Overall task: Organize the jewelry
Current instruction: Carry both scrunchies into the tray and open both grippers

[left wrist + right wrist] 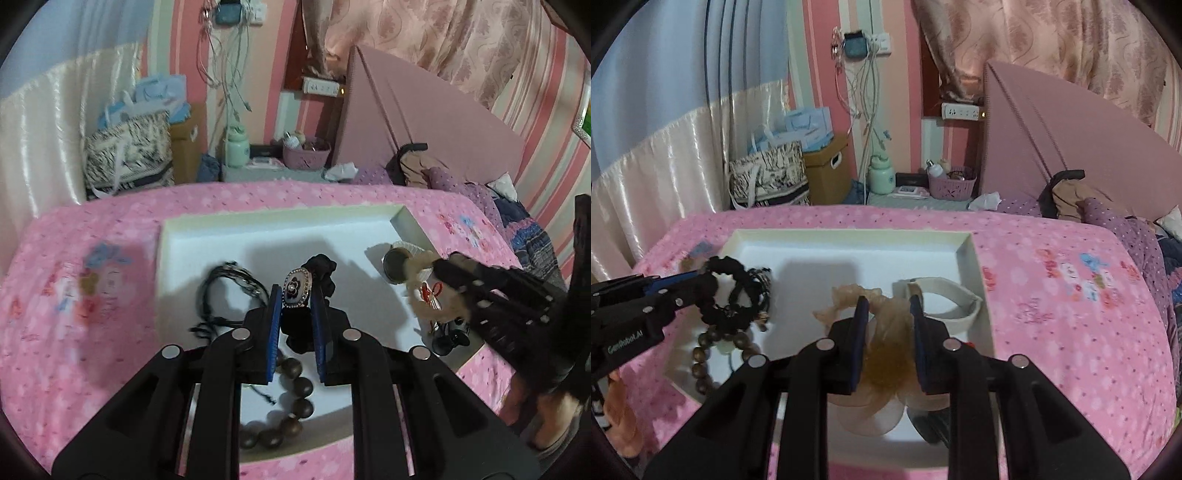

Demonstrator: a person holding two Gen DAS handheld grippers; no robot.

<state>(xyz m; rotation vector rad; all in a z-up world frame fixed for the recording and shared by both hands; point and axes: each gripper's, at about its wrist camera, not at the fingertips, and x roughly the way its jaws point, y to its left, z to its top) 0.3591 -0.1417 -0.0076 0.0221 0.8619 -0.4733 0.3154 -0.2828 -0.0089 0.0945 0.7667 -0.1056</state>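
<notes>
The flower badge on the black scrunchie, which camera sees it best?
The left wrist view: the flower badge faces the camera between the left gripper fingers. The right wrist view shows only the black scrunchie side-on, with no badge visible.

Legible text, one item: white lettering "GenRobot.AI" on the black body of the left gripper point(701, 275), right wrist view; printing on bedside bottle, bags and boxes too small to read.

Black scrunchie point(317, 267), beige scrunchie point(886, 325), white tray point(849, 236), pink dotted bedspread point(92, 350)
</notes>
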